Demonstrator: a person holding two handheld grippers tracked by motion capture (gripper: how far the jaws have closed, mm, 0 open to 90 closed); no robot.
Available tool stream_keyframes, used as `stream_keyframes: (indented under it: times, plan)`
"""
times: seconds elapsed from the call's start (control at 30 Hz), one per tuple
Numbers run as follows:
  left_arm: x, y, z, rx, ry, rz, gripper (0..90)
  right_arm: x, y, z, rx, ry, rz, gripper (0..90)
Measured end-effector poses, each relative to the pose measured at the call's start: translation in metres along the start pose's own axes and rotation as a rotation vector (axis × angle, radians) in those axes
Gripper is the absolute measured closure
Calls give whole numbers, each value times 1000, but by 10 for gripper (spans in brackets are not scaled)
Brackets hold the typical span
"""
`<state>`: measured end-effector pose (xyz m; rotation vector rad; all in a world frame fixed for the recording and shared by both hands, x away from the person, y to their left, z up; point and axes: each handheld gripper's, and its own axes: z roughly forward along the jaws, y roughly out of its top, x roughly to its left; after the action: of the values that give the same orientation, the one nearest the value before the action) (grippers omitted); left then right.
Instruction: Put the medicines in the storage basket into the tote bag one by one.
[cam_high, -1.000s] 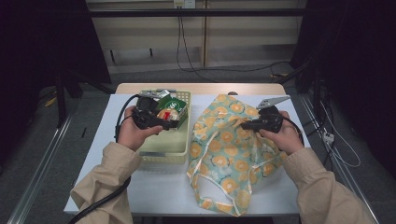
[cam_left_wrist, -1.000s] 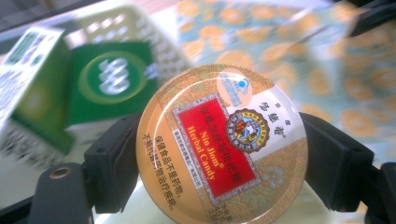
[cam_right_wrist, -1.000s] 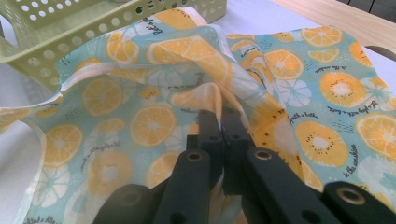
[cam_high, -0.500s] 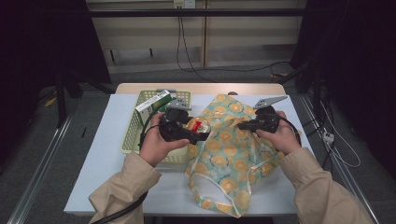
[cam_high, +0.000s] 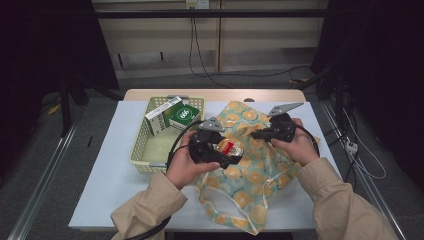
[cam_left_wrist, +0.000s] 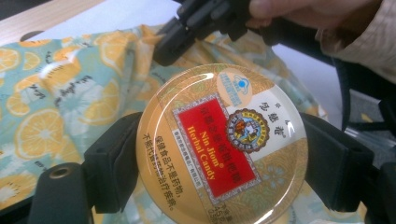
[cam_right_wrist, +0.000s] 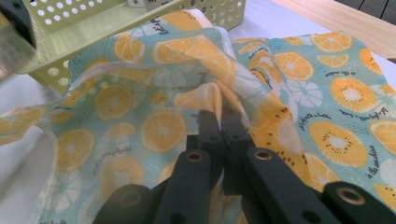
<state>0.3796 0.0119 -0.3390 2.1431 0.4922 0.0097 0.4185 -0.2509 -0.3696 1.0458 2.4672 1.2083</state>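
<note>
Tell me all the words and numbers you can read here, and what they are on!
"Nin Jiom Herbal Candy": on the red label of the round candy tin, held between the left gripper's jaws.
Chinese characters around that label: there, but I cannot read them surely.
"666", perhaps: on the green box in the basket; blurred.
Small script on the orange-print cloth bag: too small to read.

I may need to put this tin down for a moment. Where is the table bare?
Bare: the strip of table left of the basket, running to the near left corner, and the near half of the basket floor. Crowded: the basket's far end holds two boxes; the orange-print bag covers the middle and right.
</note>
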Motion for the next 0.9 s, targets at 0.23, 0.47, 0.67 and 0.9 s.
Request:
stream_keyframes:
  times: [0.23,0.47,0.67,0.9]
  plan:
    - [-1,-6,23,17,-7,4,204,2,3,-1,-5,1,-6,899]
    - [-5,-12,44,32,-24,8,204,0,2,-3,-6,-4,1,898]
    - [-17,-15,60,64,-12,24,203,-1,1,-4,-8,-2,4,899]
    - [-7,-22,74,63,-10,-3,204,2,1,-7,-13,4,-1,898]
